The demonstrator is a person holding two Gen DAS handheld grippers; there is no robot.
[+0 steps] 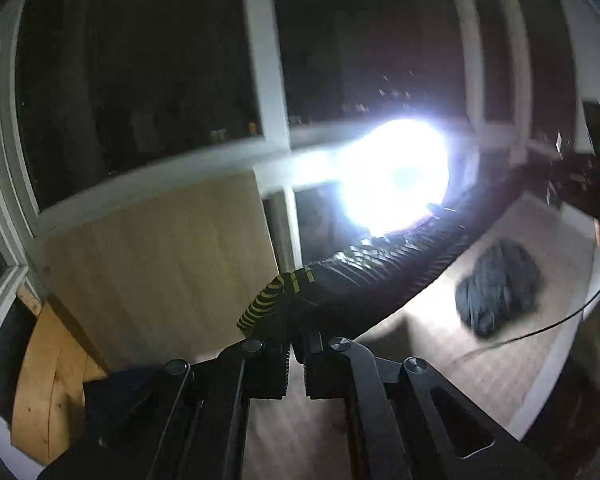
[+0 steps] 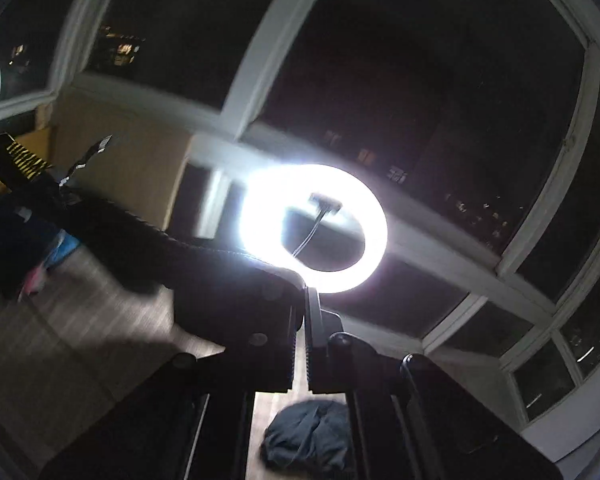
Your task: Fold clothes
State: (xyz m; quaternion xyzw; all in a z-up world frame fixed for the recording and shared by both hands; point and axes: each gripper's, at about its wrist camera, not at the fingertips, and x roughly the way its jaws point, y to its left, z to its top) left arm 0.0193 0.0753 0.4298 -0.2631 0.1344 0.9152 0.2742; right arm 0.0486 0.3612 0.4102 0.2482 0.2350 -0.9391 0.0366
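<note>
A dark garment [image 1: 380, 264] with yellow stripes near one end hangs stretched in the air between both grippers. My left gripper [image 1: 296, 354] is shut on its striped end, and the cloth runs away to the right toward the other gripper's body [image 1: 584, 184]. In the right wrist view my right gripper [image 2: 302, 320] is shut on the other end of the garment [image 2: 204, 264], which runs left to the striped part [image 2: 24, 160]. A second dark garment lies crumpled on the wood-grain surface below [image 1: 496, 292] [image 2: 308, 436].
A bright ring light [image 2: 314, 228] stands straight ahead and glares into both views [image 1: 396, 176]. Dark windows with white frames [image 1: 266, 60] are behind it. A pale wall panel [image 1: 160, 248] is at the left. A thin cable [image 1: 560, 316] crosses the surface at the right.
</note>
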